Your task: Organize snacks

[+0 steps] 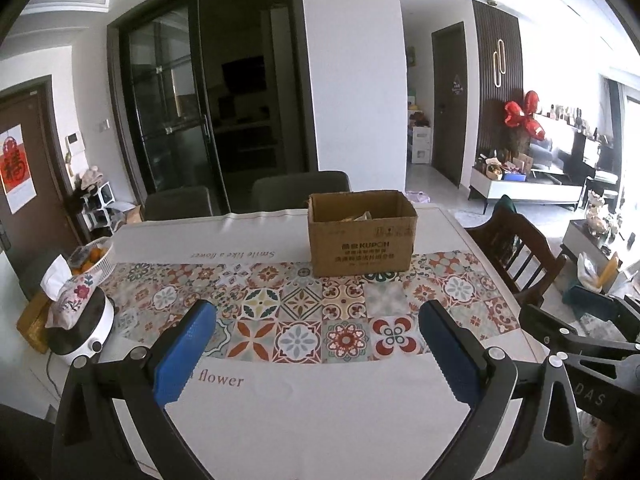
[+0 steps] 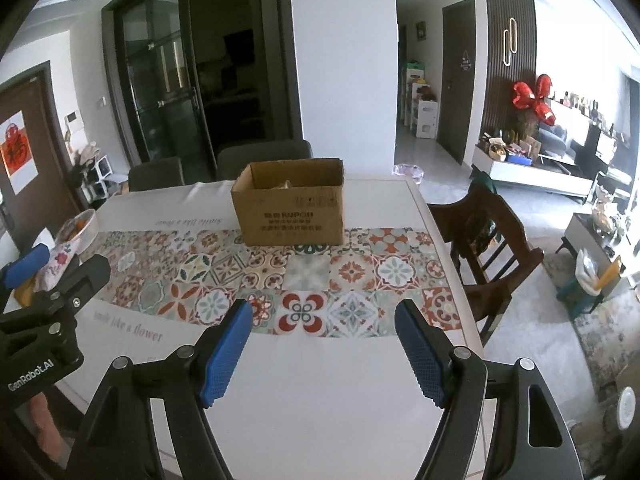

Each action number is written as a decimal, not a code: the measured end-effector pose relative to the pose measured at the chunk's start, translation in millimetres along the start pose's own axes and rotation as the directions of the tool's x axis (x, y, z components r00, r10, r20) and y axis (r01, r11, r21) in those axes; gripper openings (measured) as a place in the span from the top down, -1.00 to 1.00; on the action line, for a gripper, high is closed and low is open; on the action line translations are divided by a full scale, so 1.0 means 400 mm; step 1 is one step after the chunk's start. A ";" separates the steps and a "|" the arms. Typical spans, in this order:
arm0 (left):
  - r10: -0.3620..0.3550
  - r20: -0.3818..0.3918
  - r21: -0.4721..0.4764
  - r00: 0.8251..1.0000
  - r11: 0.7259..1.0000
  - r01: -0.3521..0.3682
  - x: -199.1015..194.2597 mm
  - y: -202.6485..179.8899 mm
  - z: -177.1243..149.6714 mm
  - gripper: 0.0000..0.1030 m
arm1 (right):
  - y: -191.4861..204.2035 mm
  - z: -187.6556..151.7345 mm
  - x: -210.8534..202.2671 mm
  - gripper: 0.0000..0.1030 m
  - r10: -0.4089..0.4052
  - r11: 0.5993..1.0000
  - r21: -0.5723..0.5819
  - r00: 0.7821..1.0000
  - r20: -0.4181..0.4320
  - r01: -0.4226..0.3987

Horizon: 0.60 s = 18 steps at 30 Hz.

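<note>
Presently both pairs of tongs hang over the near edge of the bench, a table under a white cloth printed with a band of multicoloured floral tiles and cursive lettering. Left tongs: blue ribbed pads spread wide, nothing between them. Right tongs: likewise wide apart, empty. Each pair shows at the edge of the other's view. Brown open-topped cardboard box stands upright toward the far side of the bench, its front edge on the tiled band; some pale contents show inside, kind cannot be told. At the bench's left end: white wire basket of orange fruit, flowered fabric tissue pouch on a white round appliance. Two grey chair backs beyond the far edge, dark wooden slatted chair at the right. Room: white pillar, dark glass sliding doors, red foil balloons beside a low white cabinet.
</note>
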<state>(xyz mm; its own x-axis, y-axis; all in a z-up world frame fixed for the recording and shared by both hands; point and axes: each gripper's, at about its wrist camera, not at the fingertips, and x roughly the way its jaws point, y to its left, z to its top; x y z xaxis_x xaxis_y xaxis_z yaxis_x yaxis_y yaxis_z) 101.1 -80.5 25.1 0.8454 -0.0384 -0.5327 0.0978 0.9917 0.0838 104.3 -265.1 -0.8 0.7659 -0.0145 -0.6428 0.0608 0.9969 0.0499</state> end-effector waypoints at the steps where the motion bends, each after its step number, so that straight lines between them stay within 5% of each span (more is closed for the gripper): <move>1: 0.003 0.001 -0.001 1.000 1.000 -0.003 -0.003 0.002 -0.002 -1.00 | 0.000 -0.003 -0.004 -0.44 0.003 1.000 0.000 1.000 0.001 -0.003; 18: 0.004 -0.006 -0.001 1.000 1.000 -0.004 -0.015 0.005 -0.016 -1.00 | -0.001 -0.023 -0.031 -0.44 -0.003 1.000 0.000 1.000 0.008 0.003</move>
<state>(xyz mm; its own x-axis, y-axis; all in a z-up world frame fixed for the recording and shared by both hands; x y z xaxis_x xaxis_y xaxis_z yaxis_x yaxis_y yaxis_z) 92.8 -77.5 23.3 0.8428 -0.0337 -0.5372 0.0941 0.9919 0.0854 88.7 -264.5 0.0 0.7706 -0.0180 -0.6371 0.0631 0.9968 0.0482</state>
